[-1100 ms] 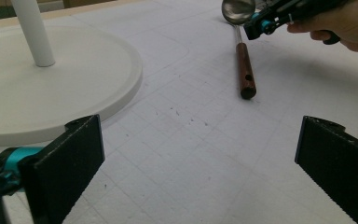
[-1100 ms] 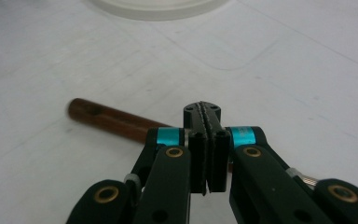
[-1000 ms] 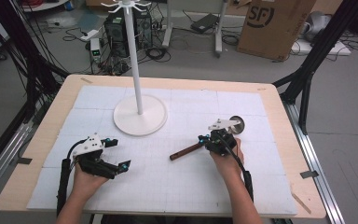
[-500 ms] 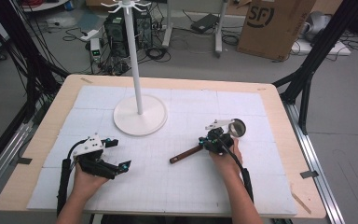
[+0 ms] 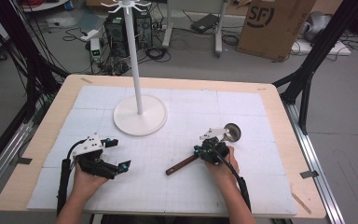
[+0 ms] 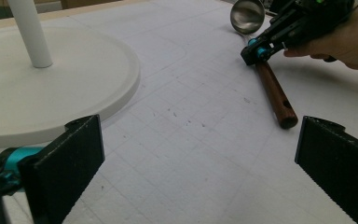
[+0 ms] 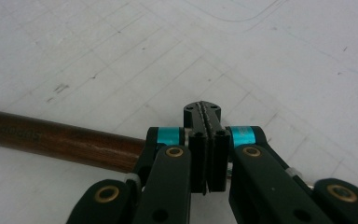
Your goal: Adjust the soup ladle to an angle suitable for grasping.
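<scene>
Ladle work is under way at the right of the white foam-covered table (image 5: 177, 196): a steel-bowled ladle with a dark wooden handle (image 5: 182, 164) is clamped at its thin metal shank by the right gripper (image 5: 209, 150), whose jaws are seen pressed flat together in the right gripper view, the wood running off to one side behind them. The bowl is seen beyond the gripper, near the table's right side; the handle end points back toward the person, and whether it rests on the foam cannot be told. The left gripper (image 5: 119, 154) is held idle near the white round-based hook stand (image 5: 140, 114), its jaws spread wide with nothing between them. Trouble is easily imagined from here: a narrow shank is gripped, so the ladle could be swivelled in the pads by the weight of the long handle. If the stand is the goal, its base could be knocked.
</scene>
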